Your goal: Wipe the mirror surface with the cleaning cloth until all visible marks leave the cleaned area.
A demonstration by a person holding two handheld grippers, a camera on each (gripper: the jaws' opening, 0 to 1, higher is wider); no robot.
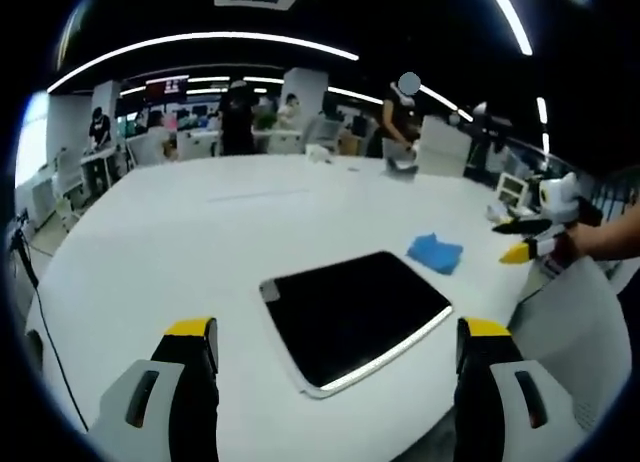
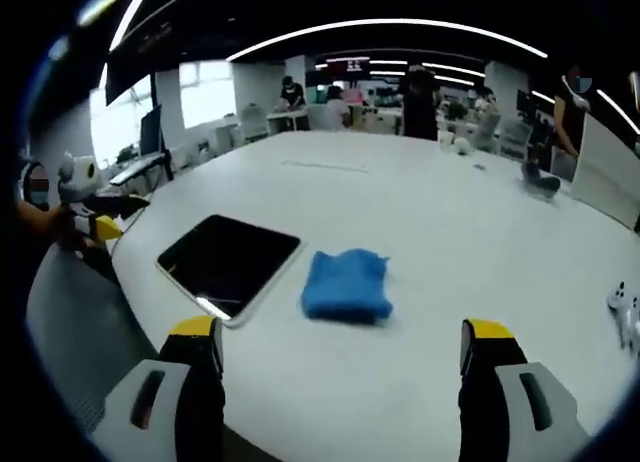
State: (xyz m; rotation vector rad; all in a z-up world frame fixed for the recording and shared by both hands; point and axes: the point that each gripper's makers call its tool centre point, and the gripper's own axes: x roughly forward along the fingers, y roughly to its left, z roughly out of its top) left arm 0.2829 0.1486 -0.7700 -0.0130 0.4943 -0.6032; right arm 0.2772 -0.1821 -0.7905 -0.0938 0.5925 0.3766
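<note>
Left gripper view: fingers [image 1: 185, 354] of left gripper [image 1: 337, 350] spread wide, empty, above mirror [image 1: 355, 315] lying flat on white tabletop [image 1: 200, 242]; blue cleaning cloth [image 1: 436, 252] just beyond mirror's far corner. Right gripper [image 1: 528, 238] at right edge.

Right gripper view: fingers [image 2: 198, 354] of right gripper [image 2: 342, 350] released, empty, cloth [image 2: 346, 283] ahead, beside mirror [image 2: 229, 261]. Risk: unheld mirror sliding under wipe; crumpled cloth smearing dark glass.

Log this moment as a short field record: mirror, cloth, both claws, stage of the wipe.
mirror: dark rectangular mirror lying flat on the white table, near its edge
cloth: blue cleaning cloth crumpled on the table beside the mirror, not touching it
left claw: left claw open, empty, above the table edge facing the mirror
right claw: right claw open, empty, aimed at the cloth
stage: cloth not yet picked up, wiping not begun
marks: too dark to judge
</note>
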